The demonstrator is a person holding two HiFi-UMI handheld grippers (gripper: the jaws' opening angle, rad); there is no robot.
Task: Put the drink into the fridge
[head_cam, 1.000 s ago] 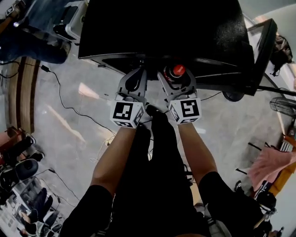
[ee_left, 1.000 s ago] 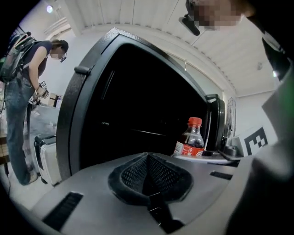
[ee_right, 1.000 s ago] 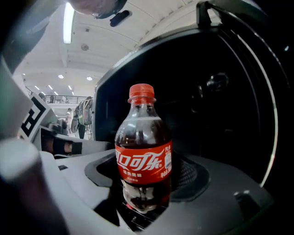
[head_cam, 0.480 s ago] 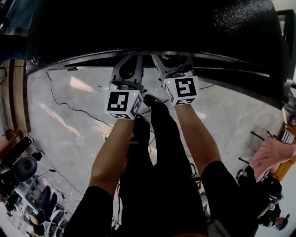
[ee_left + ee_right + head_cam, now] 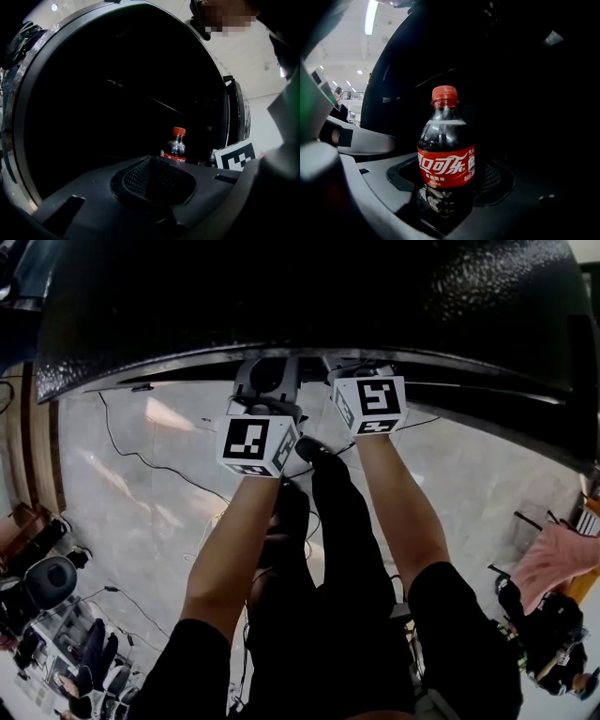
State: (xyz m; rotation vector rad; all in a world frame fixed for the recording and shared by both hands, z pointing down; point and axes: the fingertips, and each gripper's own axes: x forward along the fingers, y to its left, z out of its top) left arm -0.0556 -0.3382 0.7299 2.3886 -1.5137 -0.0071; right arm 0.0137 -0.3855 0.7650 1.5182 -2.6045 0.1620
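The drink is a small cola bottle [image 5: 446, 161] with a red cap and red label. My right gripper [image 5: 446, 206] is shut on its lower body and holds it upright before the fridge's dark opening [image 5: 525, 93]. In the left gripper view the bottle [image 5: 174, 146] stands just ahead and to the right, next to the right gripper's marker cube [image 5: 238, 157]. My left gripper [image 5: 152, 176] is shut with its mesh pads together and nothing between them. In the head view both marker cubes [image 5: 255, 444] [image 5: 369, 405] sit at the black fridge's edge [image 5: 328, 296], which hides the bottle.
Grey floor [image 5: 141, 493] with loose black cables [image 5: 131, 446] lies below the fridge. The person's black-clad legs [image 5: 319, 549] are under the arms. A pink cloth [image 5: 553, 563] hangs at the right, and chairs and clutter [image 5: 47, 587] fill the lower left.
Both grippers and the head have moved in toward the fridge. The bottle's red cap, in sight a second ago, is now hidden under the fridge's top edge in the head view.
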